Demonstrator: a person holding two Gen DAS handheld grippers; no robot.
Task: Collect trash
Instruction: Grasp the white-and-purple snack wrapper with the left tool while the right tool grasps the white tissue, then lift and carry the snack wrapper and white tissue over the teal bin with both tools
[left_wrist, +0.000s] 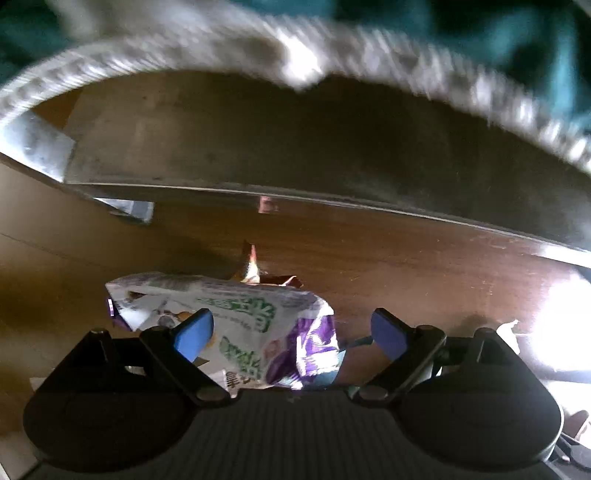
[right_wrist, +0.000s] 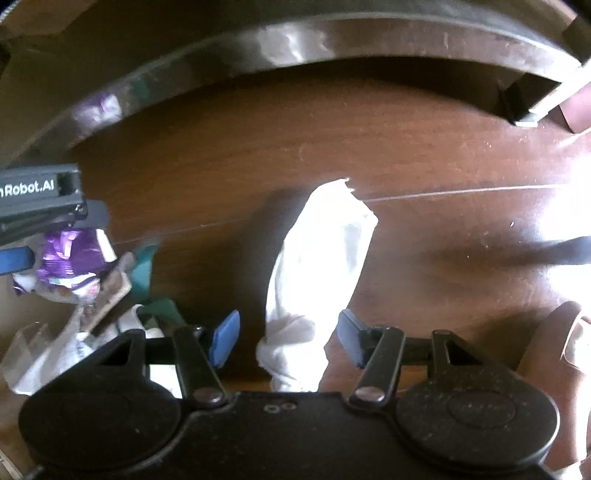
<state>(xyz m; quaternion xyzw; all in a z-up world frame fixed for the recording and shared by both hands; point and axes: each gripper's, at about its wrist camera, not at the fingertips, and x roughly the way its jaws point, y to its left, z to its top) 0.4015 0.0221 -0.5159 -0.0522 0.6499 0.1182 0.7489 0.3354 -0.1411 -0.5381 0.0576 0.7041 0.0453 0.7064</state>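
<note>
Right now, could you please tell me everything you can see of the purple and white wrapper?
The wrapper is a crumpled, shiny foil-like snack bag, white with green lettering and purple patches. It lies on the brown wooden floor between the open fingers of the left gripper, nearer one blue pad, which overlaps it; contact is unclear. Orange scraps sit just behind it. The right wrist view shows it under that gripper, beside other litter.
</note>
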